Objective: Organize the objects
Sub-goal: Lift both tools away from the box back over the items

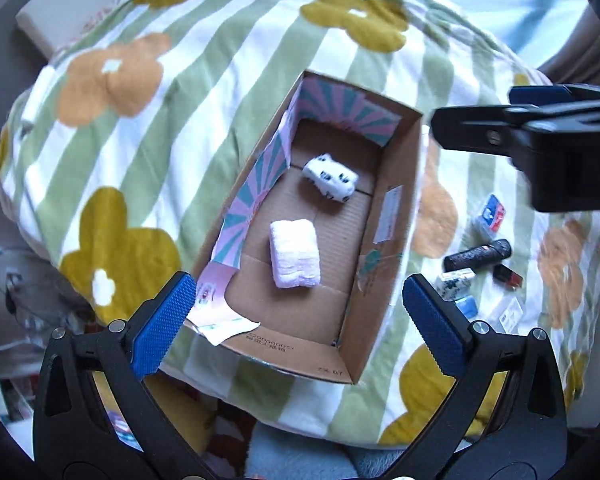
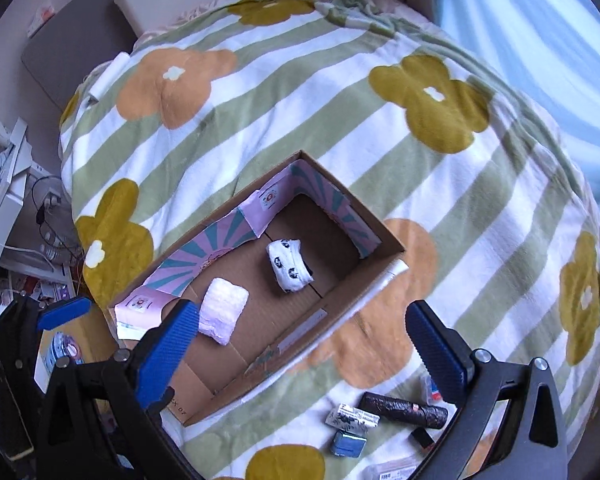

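Both my left gripper (image 1: 296, 320) and right gripper (image 2: 302, 348) hang with fingers spread, holding nothing. The cardboard box (image 2: 342, 304) sits mid-bed on the flowered blanket (image 2: 300, 112), holding 2 rolled cloths: pink (image 1: 295, 253), panda-print (image 1: 331, 177). A dark tube (image 2: 404, 410) lies near the box.

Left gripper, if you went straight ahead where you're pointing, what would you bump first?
Probably the pink folded cloth lying on the floor of the cardboard box. The open left gripper points down into the box, and the cloth sits between its fingers' line. Depth is hard to judge through the fisheye.
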A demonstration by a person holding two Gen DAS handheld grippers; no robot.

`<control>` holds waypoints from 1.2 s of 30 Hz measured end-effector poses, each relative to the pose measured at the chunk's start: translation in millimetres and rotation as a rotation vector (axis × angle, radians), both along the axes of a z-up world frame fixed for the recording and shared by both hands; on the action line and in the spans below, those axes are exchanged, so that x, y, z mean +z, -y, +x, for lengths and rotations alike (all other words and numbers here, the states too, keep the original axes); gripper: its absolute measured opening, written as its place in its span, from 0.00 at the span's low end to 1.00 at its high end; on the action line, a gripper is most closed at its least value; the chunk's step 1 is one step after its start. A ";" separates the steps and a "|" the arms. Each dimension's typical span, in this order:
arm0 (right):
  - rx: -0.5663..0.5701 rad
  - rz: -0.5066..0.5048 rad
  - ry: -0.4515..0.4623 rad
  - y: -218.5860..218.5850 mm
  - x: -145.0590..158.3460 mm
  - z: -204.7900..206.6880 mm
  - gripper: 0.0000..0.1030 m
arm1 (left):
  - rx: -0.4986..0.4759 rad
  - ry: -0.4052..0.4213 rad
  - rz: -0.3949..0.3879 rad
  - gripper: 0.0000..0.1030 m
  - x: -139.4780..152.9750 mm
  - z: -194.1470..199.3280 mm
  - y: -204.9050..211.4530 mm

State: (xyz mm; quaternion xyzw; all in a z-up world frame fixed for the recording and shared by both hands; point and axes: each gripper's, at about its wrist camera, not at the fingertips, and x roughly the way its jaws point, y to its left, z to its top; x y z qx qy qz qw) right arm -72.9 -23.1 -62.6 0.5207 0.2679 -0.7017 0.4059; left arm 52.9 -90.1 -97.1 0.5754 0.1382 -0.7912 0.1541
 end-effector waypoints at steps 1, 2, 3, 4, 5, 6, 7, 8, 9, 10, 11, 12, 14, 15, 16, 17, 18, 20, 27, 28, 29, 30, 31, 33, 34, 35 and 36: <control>-0.034 -0.014 -0.010 -12.4 11.6 1.3 1.00 | -0.018 -0.010 -0.004 1.00 10.0 2.4 -1.3; -0.069 -0.026 -0.015 -22.8 21.2 2.3 1.00 | -0.036 -0.022 -0.008 1.00 21.7 3.2 -4.3; -0.110 -0.041 -0.021 -35.5 31.9 3.5 1.00 | -0.058 -0.036 -0.011 1.00 30.5 2.4 -7.9; -0.148 -0.054 -0.027 -47.3 40.9 5.1 1.00 | -0.081 -0.050 -0.016 1.00 39.7 1.6 -13.5; -0.190 -0.069 -0.035 -60.3 50.7 6.9 1.00 | -0.104 -0.067 -0.024 1.00 50.2 1.1 -19.6; -0.231 -0.084 -0.044 -74.3 60.0 9.0 1.00 | -0.128 -0.084 -0.032 1.00 58.6 0.0 -25.5; -0.270 -0.097 -0.052 -87.1 68.2 11.1 1.00 | -0.154 -0.101 -0.038 1.00 67.7 -1.4 -32.3; -0.308 -0.106 -0.063 -100.4 76.2 13.7 1.00 | -0.179 -0.116 -0.041 1.00 75.3 -2.9 -39.1; -0.347 -0.113 -0.077 -113.8 83.2 16.9 1.00 | -0.204 -0.130 -0.043 1.00 81.8 -4.7 -46.0; -0.386 -0.118 -0.094 -127.8 89.4 20.9 1.00 | -0.228 -0.142 -0.043 1.00 87.9 -6.4 -52.9; -0.423 -0.119 -0.108 -141.1 94.4 24.9 1.00 | -0.250 -0.154 -0.043 1.00 93.7 -7.8 -59.8; -0.455 -0.122 -0.117 -152.3 98.5 26.8 1.00 | -0.272 -0.168 -0.045 1.00 98.7 -8.8 -66.7; -0.527 -0.132 -0.125 -179.1 104.3 33.0 1.00 | -0.310 -0.197 -0.060 1.00 108.6 -9.5 -80.1; -0.563 -0.136 -0.126 -192.0 106.1 36.8 1.00 | -0.326 -0.210 -0.068 1.00 111.8 -9.5 -86.1; -0.596 -0.138 -0.129 -203.7 107.4 40.1 1.00 | -0.338 -0.226 -0.079 1.00 116.0 -8.8 -91.9; -0.623 -0.139 -0.134 -215.0 108.5 44.2 1.00 | -0.348 -0.241 -0.087 1.00 119.7 -7.8 -97.3; -0.648 -0.139 -0.143 -226.3 109.2 50.1 1.00 | -0.362 -0.256 -0.086 1.00 123.1 -6.7 -102.2; -0.691 -0.134 -0.170 -245.9 110.2 62.1 1.00 | -0.386 -0.278 -0.079 1.00 127.8 -4.3 -110.5; -0.758 -0.122 -0.256 -289.8 111.1 98.7 1.00 | -0.461 -0.288 -0.068 1.00 130.1 0.1 -135.5; -0.765 -0.131 -0.255 -293.7 110.5 101.5 1.00 | -0.469 -0.287 -0.073 1.00 129.3 0.1 -139.3; -0.770 -0.142 -0.252 -297.5 109.3 104.4 1.00 | -0.475 -0.282 -0.077 1.00 127.7 -0.1 -142.8; -0.774 -0.148 -0.252 -300.4 107.9 107.1 1.00 | -0.482 -0.277 -0.078 1.00 126.0 -0.6 -146.2; -0.776 -0.152 -0.254 -302.5 106.7 109.5 1.00 | -0.487 -0.271 -0.077 1.00 123.4 -0.9 -149.2; -0.775 -0.155 -0.255 -303.7 103.9 111.4 1.00 | -0.493 -0.256 -0.074 1.00 117.5 -2.0 -154.1; -0.772 -0.159 -0.254 -305.9 101.7 113.3 1.00 | -0.495 -0.249 -0.071 1.00 114.2 -2.4 -156.4; -0.769 -0.161 -0.251 -306.1 99.3 113.0 1.00 | -0.496 -0.241 -0.067 1.00 110.7 -3.3 -158.9; -0.767 -0.163 -0.251 -307.1 96.6 113.2 1.00 | -0.498 -0.234 -0.061 1.00 106.8 -4.1 -160.7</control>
